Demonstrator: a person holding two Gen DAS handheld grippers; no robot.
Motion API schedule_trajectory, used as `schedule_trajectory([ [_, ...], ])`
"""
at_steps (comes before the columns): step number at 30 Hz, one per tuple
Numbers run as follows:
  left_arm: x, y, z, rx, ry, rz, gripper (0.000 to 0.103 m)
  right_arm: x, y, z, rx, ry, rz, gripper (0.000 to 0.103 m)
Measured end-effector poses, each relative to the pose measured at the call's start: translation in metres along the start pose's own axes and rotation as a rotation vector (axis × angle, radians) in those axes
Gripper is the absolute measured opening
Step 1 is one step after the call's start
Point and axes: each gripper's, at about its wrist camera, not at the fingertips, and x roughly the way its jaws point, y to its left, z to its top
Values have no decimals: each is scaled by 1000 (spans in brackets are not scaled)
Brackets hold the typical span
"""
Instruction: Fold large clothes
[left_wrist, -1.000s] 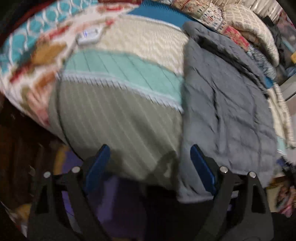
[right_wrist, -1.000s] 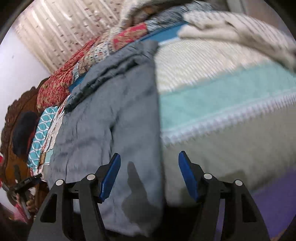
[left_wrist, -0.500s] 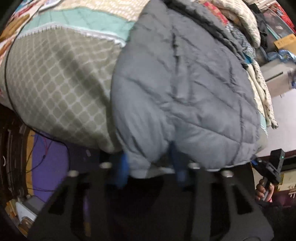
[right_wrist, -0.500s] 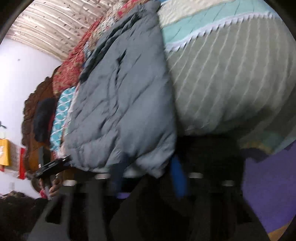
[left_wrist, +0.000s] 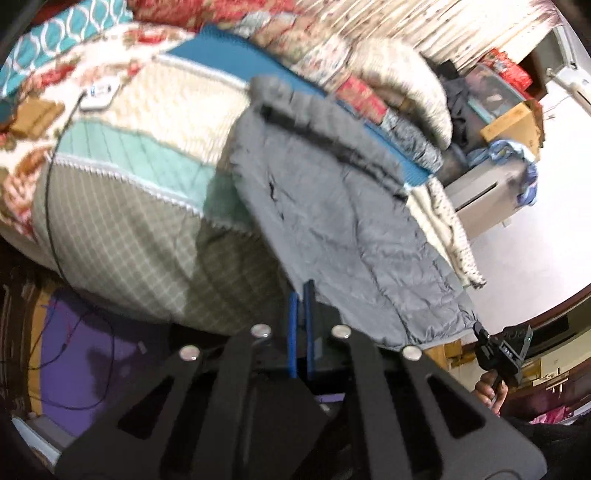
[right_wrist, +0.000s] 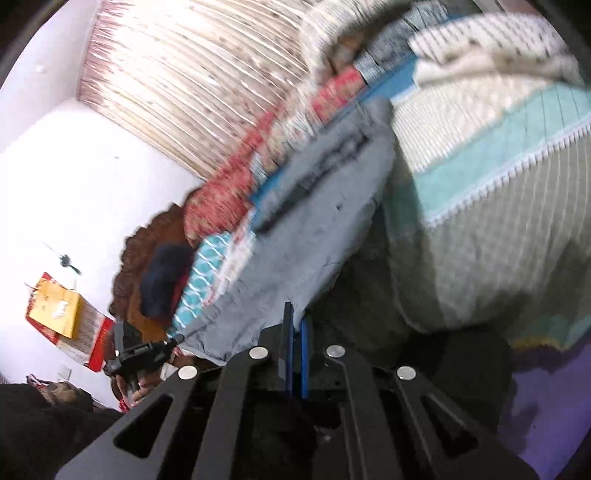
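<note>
A grey quilted jacket (left_wrist: 343, 206) lies lengthwise on the bed, its hem lifted off the quilt. My left gripper (left_wrist: 301, 291) is shut on the hem's left corner. In the right wrist view the same jacket (right_wrist: 295, 240) stretches away from my right gripper (right_wrist: 295, 314), which is shut on the hem's other corner. The right gripper also shows in the left wrist view (left_wrist: 480, 328) at the jacket's far hem corner, and the left one in the right wrist view (right_wrist: 173, 341). The dark collar (left_wrist: 332, 144) rests at the far end.
The bed carries a patchwork quilt (left_wrist: 122, 221) with green, teal and cream bands. Folded blankets and pillows (left_wrist: 399, 85) are piled at the head. A white device with a black cable (left_wrist: 98, 98) lies on the quilt at left. Purple floor mat (left_wrist: 74, 350) below; cardboard box (left_wrist: 509, 122) at right.
Both grippers went from open over the hem to shut on it. They have since lifted the hem off the bed edge, pulling the jacket taut.
</note>
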Motion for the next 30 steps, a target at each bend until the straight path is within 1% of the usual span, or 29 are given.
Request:
schedule_trajectory([
  [4, -24, -5, -8, 13, -30, -1, 3, -8, 10, -7, 6, 2, 29, 24],
  [8, -42, 5, -24, -19, -14, -19, 2, -21, 13, -18, -4, 40, 14, 24],
  [11, -34, 17, -32, -51, 12, -11, 2, -22, 5, -24, 12, 65, -21, 24],
  [14, -18, 27, -29, -123, 43, -41, 2, -16, -1, -18, 43, 58, -18, 24],
  [18, -10, 22, -11, -133, 20, -70, 2, -2, 7, -1, 28, 42, 4, 24],
  [21, -5, 19, 8, -145, -4, -82, 2, 9, 7, 21, 39, 18, 16, 24],
  [24, 6, 22, 29, -186, -19, -93, 2, 25, 2, 46, 61, 1, 18, 24],
  [26, 20, 25, 46, -216, -15, -87, 3, 40, -2, 64, 68, -1, 6, 24],
  [28, 41, 28, 65, -239, -2, -59, 3, 58, -10, 83, 67, 0, -16, 24],
  [30, 60, 30, 80, -240, 9, -43, 3, 82, -29, 103, 101, 0, -70, 24],
])
